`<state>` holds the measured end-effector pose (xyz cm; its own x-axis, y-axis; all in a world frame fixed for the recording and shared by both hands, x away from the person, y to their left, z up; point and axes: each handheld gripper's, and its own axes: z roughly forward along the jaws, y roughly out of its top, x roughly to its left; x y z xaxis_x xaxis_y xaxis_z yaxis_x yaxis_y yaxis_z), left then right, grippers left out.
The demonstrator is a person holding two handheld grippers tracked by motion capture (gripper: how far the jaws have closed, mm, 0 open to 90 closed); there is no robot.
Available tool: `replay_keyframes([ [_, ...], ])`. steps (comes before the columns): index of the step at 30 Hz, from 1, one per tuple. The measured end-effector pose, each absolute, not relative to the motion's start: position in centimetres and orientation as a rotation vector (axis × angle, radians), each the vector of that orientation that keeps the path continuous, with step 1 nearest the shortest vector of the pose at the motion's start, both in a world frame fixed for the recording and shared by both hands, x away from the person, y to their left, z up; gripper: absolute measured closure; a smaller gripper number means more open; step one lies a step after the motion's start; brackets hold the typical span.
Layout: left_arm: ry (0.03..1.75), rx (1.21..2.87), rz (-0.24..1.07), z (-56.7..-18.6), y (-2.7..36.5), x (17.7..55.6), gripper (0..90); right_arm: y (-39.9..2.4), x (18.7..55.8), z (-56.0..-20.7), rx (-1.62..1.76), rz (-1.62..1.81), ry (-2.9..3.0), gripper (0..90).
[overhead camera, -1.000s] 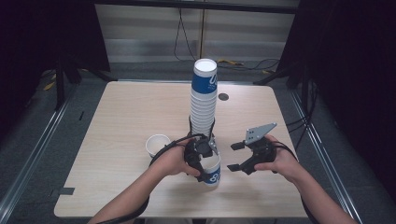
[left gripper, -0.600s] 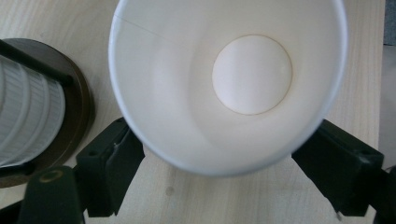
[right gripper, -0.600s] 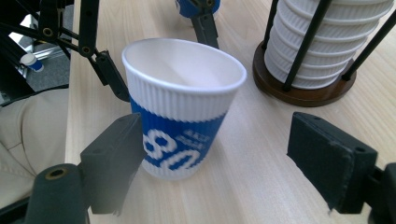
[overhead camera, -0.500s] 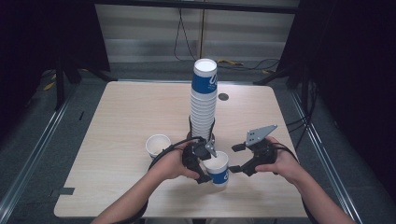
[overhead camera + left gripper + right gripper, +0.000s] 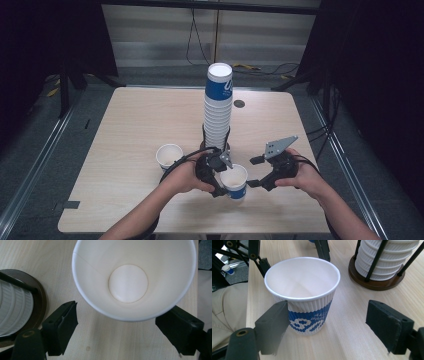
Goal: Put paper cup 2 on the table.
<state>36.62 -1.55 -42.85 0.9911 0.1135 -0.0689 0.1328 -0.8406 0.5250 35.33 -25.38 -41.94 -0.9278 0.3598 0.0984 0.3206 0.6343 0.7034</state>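
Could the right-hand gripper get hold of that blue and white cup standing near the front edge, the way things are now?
Probably yes. The right gripper sits just beside the cup with its jaws spread, and the bare table lies between them. One catch: the left gripper already brackets the cup from the other side.

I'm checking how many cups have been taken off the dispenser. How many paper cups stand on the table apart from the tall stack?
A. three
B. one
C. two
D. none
C: in the high view one cup stands left of the tall stack, and a second cup stands near the front edge of the table, by the left gripper.
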Motion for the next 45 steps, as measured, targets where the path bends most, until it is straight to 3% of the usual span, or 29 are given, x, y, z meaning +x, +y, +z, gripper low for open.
replay_keyframes([
  [22, 0.219, 2.529, -0.044, -42.7, 0.6, 36.4, 18.1, -27.3, 33.7, -43.4, 0.620, 1.152, 2.785, 17.1],
  [45, 0.350, 2.435, -0.031, -44.6, 6.8, 35.7, 17.7, -30.2, 32.5, -44.9, 0.736, 1.114, 2.728, 16.4],
])
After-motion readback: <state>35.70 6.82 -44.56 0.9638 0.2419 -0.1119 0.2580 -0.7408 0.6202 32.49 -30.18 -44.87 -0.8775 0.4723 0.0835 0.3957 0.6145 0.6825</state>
